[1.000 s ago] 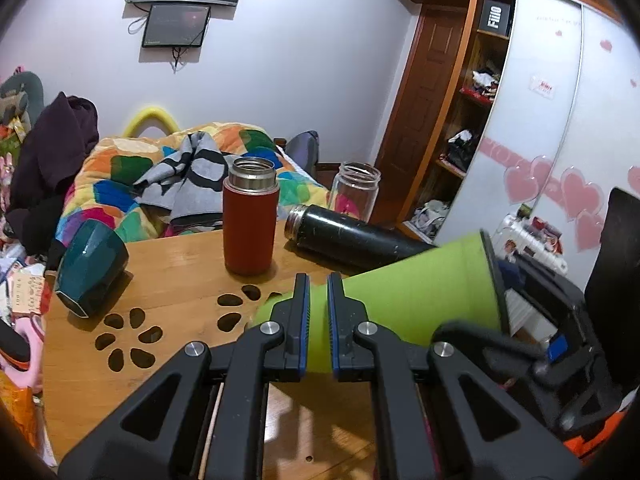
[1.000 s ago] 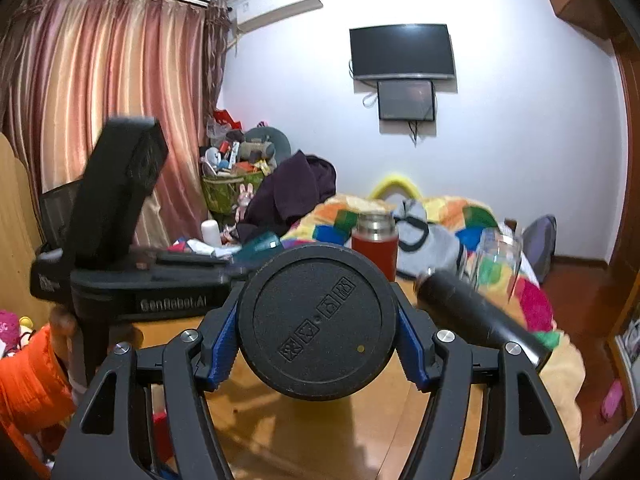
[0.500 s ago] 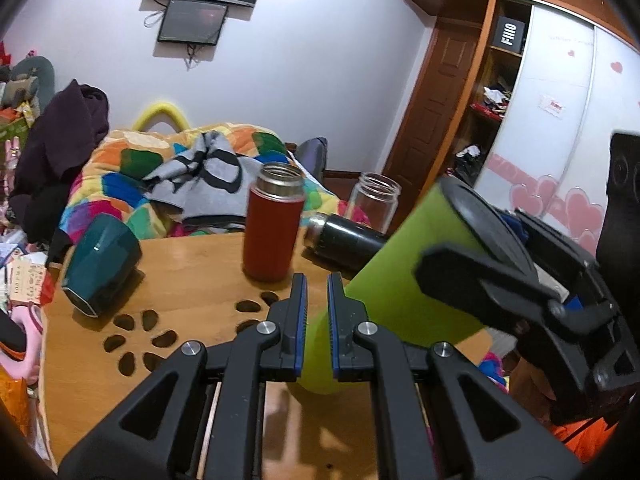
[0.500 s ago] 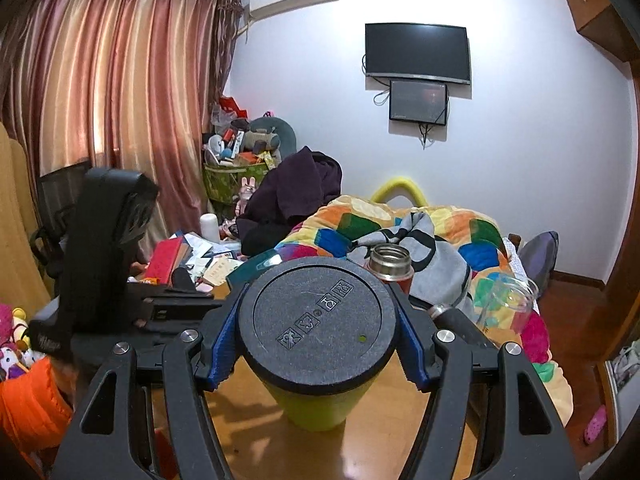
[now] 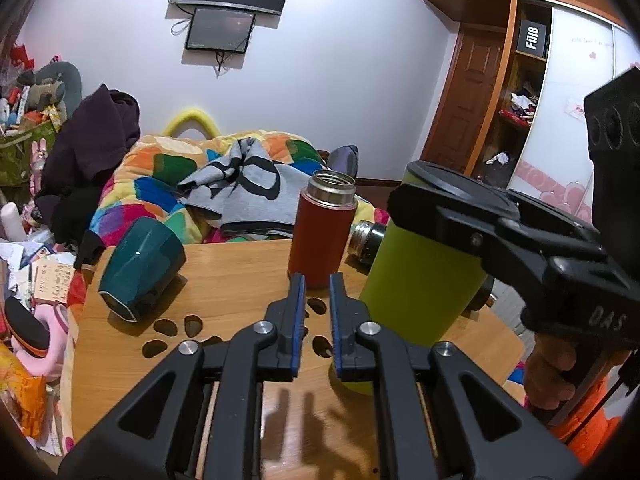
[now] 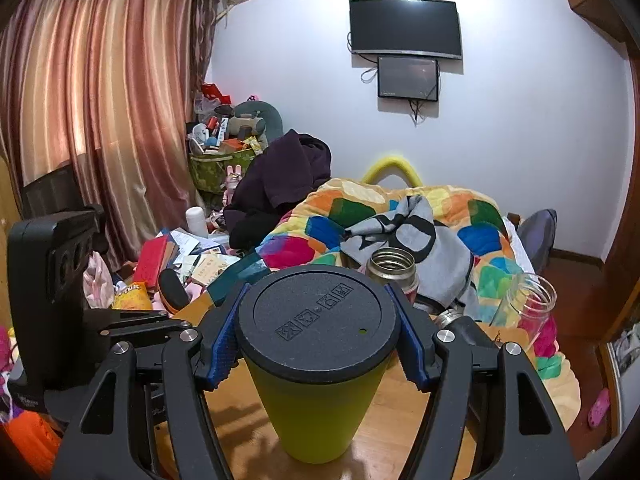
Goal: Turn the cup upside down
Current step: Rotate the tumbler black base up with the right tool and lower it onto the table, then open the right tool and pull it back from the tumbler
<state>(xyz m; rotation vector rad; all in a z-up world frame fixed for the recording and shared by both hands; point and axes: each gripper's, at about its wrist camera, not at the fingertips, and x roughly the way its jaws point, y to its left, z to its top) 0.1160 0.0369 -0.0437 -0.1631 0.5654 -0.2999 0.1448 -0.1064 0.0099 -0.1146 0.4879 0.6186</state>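
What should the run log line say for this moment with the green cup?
right gripper: shut on lime-green tapered cup with black lid | cup: standing on wooden table, lid end up | left gripper: holding nothing, jaws slightly apart, beside cup

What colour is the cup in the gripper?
Lime green cup with a black lid, clearest in the right wrist view.

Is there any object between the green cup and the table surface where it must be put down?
Nothing visible. The green cup, held at its black lid by the right tongs, is low over bare wooden table; whether it touches is unclear.
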